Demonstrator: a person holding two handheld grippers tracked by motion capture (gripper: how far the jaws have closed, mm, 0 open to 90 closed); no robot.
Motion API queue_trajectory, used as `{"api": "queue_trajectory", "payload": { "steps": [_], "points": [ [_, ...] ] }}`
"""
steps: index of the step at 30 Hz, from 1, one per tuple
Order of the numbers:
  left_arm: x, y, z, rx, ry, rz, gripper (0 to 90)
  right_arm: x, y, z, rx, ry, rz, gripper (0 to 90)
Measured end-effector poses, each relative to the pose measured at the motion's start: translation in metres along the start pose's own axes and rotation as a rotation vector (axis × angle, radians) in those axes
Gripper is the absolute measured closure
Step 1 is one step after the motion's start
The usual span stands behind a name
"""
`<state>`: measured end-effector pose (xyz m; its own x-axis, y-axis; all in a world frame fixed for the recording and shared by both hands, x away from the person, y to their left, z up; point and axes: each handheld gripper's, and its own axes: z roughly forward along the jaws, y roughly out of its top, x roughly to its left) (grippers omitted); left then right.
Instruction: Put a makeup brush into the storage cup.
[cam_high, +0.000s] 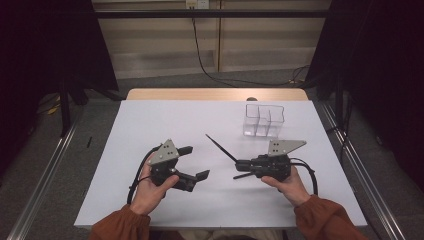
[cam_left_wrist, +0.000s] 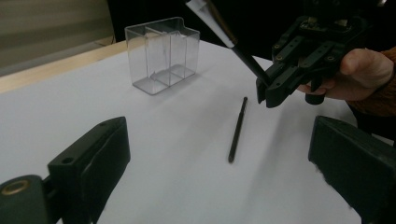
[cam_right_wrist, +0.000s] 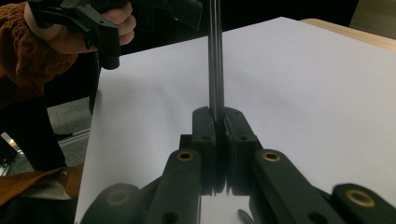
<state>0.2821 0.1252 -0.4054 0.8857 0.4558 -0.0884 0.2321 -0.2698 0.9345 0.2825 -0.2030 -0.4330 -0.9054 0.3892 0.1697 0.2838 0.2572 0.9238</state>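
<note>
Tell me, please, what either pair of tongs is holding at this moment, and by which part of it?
The right tongs are shut on a thin black stick, clamped at one end. The left tongs are open and hold nothing.

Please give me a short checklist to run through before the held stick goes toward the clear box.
1. Right gripper shut on the thin black stick: ok.
2. Stick gripped at one end, its length projecting out from the gripper: ok.
3. Clear compartment box upright, top open: ok.
4. Second black stick lying on the table, apart from the box: ok.
5. Left gripper open, holding nothing: ok.
6. Compartments empty: cannot tell.
</note>
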Motion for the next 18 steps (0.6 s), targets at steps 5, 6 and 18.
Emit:
{"api": "queue_trajectory", "payload": {
  "steps": [5, 6, 18],
  "points": [
    [-0.002, 0.006, 0.003, -0.034, -0.036, 0.026, 5.3, 0.000, 0.000, 0.002, 0.002, 0.008, -0.001, 84.0],
    [-0.002, 0.007, 0.005, -0.032, -0.037, 0.022, 5.0, 0.001, 0.000, 0.002, 0.002, 0.009, -0.002, 84.0],
    [0.001, 0.020, 0.019, -0.034, -0.013, 0.006, 7.7, 0.002, 0.000, 0.001, -0.005, 0.012, -0.009, 84.0]
  ]
}}
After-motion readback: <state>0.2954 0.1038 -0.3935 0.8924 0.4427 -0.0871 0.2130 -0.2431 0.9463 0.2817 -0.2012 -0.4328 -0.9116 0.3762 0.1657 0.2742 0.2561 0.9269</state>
